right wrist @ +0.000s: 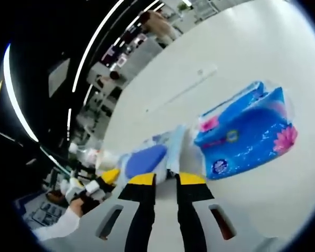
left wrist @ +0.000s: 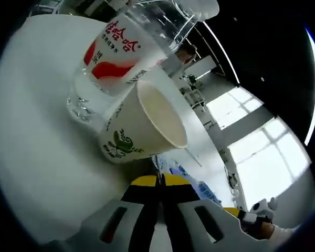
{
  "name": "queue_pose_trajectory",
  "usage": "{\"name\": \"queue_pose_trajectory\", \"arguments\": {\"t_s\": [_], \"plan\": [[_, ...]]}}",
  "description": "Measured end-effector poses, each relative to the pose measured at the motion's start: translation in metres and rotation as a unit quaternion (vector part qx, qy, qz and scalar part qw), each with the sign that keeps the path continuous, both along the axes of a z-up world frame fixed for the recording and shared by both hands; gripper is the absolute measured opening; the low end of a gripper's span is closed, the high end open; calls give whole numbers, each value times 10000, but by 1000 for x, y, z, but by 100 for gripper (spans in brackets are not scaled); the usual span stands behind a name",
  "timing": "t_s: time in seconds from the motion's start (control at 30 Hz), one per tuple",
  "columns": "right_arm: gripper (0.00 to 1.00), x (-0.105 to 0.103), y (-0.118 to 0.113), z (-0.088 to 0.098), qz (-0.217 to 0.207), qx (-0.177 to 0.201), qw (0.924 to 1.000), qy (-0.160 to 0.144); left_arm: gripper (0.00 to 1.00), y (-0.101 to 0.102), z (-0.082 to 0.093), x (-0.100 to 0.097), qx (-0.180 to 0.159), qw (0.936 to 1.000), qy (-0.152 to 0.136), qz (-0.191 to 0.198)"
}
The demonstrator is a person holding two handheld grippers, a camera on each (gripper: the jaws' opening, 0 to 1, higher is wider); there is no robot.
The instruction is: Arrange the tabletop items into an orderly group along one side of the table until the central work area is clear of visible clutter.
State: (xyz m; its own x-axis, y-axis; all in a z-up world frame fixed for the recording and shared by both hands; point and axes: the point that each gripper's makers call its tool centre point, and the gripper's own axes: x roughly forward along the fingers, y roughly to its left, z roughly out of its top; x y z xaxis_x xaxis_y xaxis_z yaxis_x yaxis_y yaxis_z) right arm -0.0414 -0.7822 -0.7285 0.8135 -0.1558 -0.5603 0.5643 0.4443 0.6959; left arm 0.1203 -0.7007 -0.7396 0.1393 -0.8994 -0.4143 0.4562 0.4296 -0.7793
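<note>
On the white surface (left wrist: 37, 157), the left tool (left wrist: 160, 181) is sitting with its yellow-tipped jaws pressed together on nothing, just short of a paper cup (left wrist: 142, 123) lying against a clear water bottle (left wrist: 121, 58). In the right gripper view, the right tool (right wrist: 167, 179) is holding its jaws narrowly apart around the edge of a pale blue tissue pack (right wrist: 149, 157), whether pinching it cannot be told, beside a larger blue pack (right wrist: 247, 134). Doing this well probably means gripping that pack firmly before sliding it toward the cup and bottle.
</note>
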Motion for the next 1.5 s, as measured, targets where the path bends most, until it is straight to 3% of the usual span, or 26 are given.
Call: {"name": "queue_pose_trajectory", "arguments": {"t_s": [0.07,0.17,0.23,0.5,0.7,0.77,0.83,0.9,1.07,1.23,1.4,1.5], "plan": [[14,-2,4,1,13,17,10000,-12,0,0,-1,0,38,10000,-7,-6],[17,-5,11,0,-252,511,9983,-101,0,1,-3,0,63,10000,-11,10],[17,-7,12,2,-340,622,9973,-203,0,1,-4,-1,93,9999,-35,24],[17,-24,20,5,-318,684,9968,-279,0,0,-8,-3,106,9999,-64,110],[19,-52,35,-4,-279,945,9949,-212,0,-1,-8,-8,136,9997,-134,168],[19,-64,41,-7,-321,1057,9937,-195,3,1,-10,-6,226,9994,-173,202],[19,-74,45,-10,-381,1181,9921,-187,8,8,-21,-3,616,9975,-256,246],[19,-84,51,-12,-533,1465,9875,-245,10,8,-20,-5,533,9979,-264,262],[20,-104,54,-13,-715,1449,9865,-257,12,12,-19,-9,554,9975,-314,314],[22,-110,50,-6,-784,1351,9872,-314,26,10,-11,-14,499,9971,-550,143],[24,-109,43,5,-411,731,9960,-309,43,15,-6,-16,744,9919,-1030,24],[26,-110,44,11,38,178,9997,-191,56,19,-1,-19,846,9880,-1288,-109]]}}
